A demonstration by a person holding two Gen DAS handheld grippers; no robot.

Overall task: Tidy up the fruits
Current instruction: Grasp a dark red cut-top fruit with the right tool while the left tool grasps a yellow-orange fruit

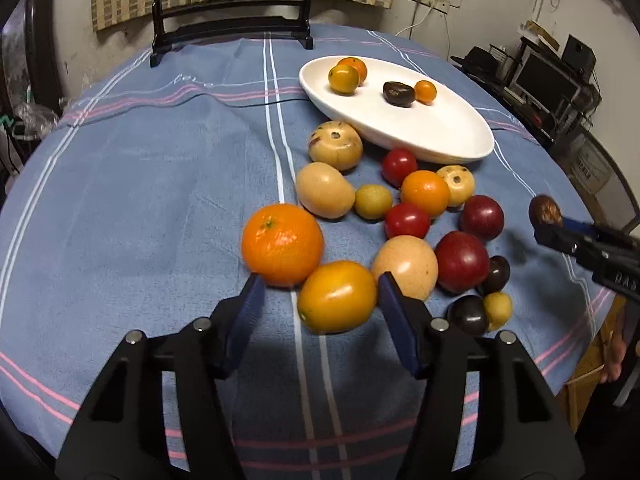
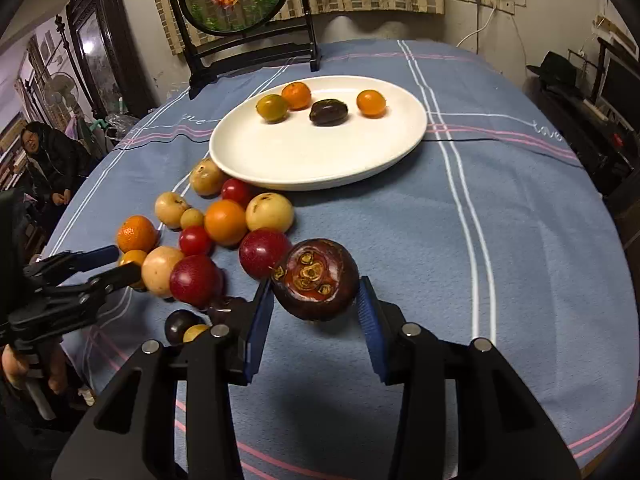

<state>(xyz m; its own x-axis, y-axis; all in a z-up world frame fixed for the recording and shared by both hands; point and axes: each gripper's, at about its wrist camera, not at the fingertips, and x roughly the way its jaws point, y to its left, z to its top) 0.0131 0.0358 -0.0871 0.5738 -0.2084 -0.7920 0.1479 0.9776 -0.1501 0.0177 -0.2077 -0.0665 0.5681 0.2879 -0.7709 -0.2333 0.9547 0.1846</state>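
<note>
My left gripper [image 1: 320, 294] stands open low over the blue cloth, its blue pads on either side of a yellow-orange fruit [image 1: 338, 296]; the right pad sits close against it, and the left pad stands apart from it, beside a large mandarin [image 1: 282, 244]. My right gripper [image 2: 316, 304] is shut on a dark brown mangosteen [image 2: 316, 284], held clear of the cloth with its underside facing the camera. The left wrist view shows that mangosteen [image 1: 544, 210] at the right edge. A white oval plate [image 2: 320, 152] farther back holds several small fruits. Loose fruits [image 2: 226, 222] lie in a cluster before it.
A round picture on a black stand [image 2: 240, 20] stands at the table's far edge. A person [image 2: 52, 160] sits beyond the table's left side. A thin black cable [image 2: 500, 140] crosses the cloth right of the plate. A desk with a monitor [image 1: 548, 80] lies to the right.
</note>
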